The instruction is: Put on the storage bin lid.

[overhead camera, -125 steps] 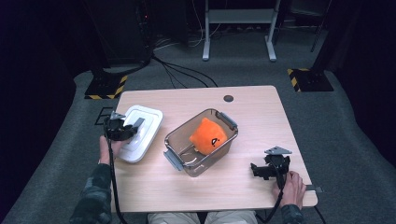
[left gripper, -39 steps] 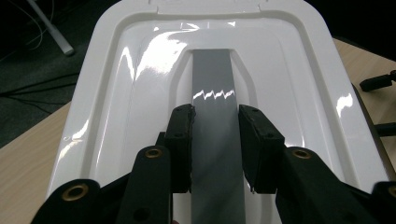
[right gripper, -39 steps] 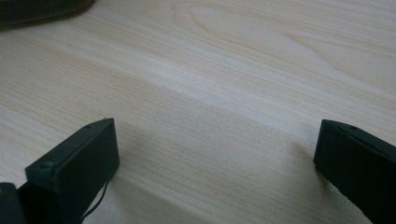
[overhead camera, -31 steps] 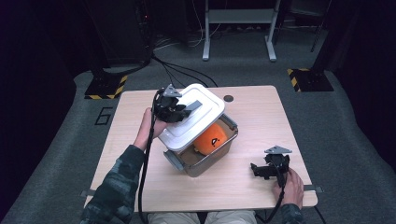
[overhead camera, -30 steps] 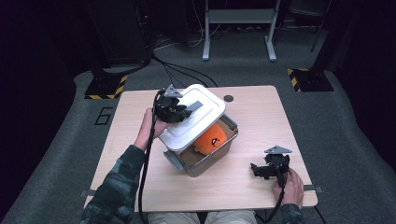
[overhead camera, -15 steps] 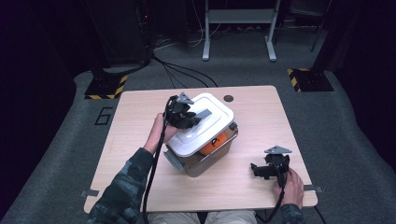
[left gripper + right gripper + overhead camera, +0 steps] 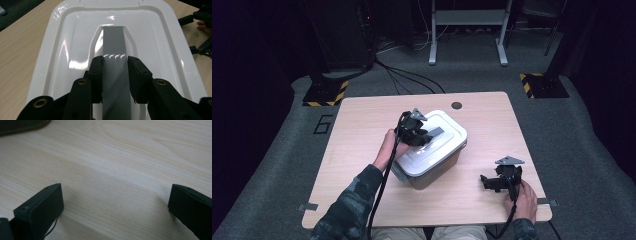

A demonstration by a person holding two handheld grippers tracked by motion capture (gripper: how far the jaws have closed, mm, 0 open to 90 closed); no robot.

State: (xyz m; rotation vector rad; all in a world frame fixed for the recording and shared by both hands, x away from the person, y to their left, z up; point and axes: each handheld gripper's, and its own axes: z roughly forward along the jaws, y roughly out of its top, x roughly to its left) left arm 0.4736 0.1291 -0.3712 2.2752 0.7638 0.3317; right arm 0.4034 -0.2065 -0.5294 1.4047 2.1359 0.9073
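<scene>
White lid on the clear storage box, pinched by its grey handle in the left hand-held gripper.

The white lid (image 7: 434, 145) lies on top of the clear plastic storage box (image 7: 432, 172), which stands near the middle of the wooden worktop (image 7: 362, 130), turned at an angle to its edges. A grey handle strip (image 7: 115, 50) runs down the recessed centre of the lid, and the left hand-held gripper (image 7: 115, 72) has its two black jaws pressed against the strip's sides, one on each, pinching it. In the high view that left hand-held gripper (image 7: 414, 131) sits over the lid's left end, the person's camouflage sleeve (image 7: 354, 200) reaching in from the bottom edge. Well apart, near the worktop's front right corner, the right hand-held gripper (image 7: 498, 181) rests low over bare wood, its jaws spread wide with nothing between them. A small dark round hole (image 7: 456, 105) sits in the worktop near the far edge.
</scene>
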